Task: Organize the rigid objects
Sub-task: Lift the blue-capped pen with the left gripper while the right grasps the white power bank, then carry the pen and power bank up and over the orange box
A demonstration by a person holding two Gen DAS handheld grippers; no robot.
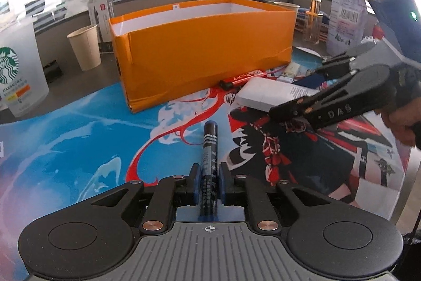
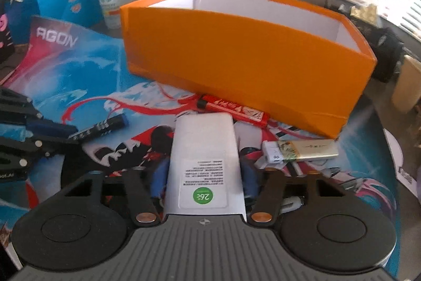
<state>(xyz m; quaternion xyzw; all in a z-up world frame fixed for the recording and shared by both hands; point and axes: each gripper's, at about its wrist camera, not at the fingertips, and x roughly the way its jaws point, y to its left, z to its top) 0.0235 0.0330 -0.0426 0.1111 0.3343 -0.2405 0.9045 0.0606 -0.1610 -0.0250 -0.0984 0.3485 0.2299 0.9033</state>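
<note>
My left gripper (image 1: 208, 181) is shut on a dark blue marker (image 1: 209, 149) that points toward the orange box (image 1: 202, 49). The marker also shows in the right wrist view (image 2: 100, 129), at the left. My right gripper (image 2: 205, 178) is shut on a white flat box (image 2: 205, 149) with a green sticker, held low over the printed mat. The same white box (image 1: 265, 94) and the right gripper (image 1: 300, 109) show in the left wrist view. The open orange box (image 2: 236, 62) stands just behind both.
A red pen (image 2: 231, 109) lies against the orange box's front. A small white and gold packet (image 2: 300, 152) lies at the right. A Starbucks cup (image 1: 18, 70), a paper cup (image 1: 85, 46), cartons and bags stand around the colourful mat (image 1: 79, 144).
</note>
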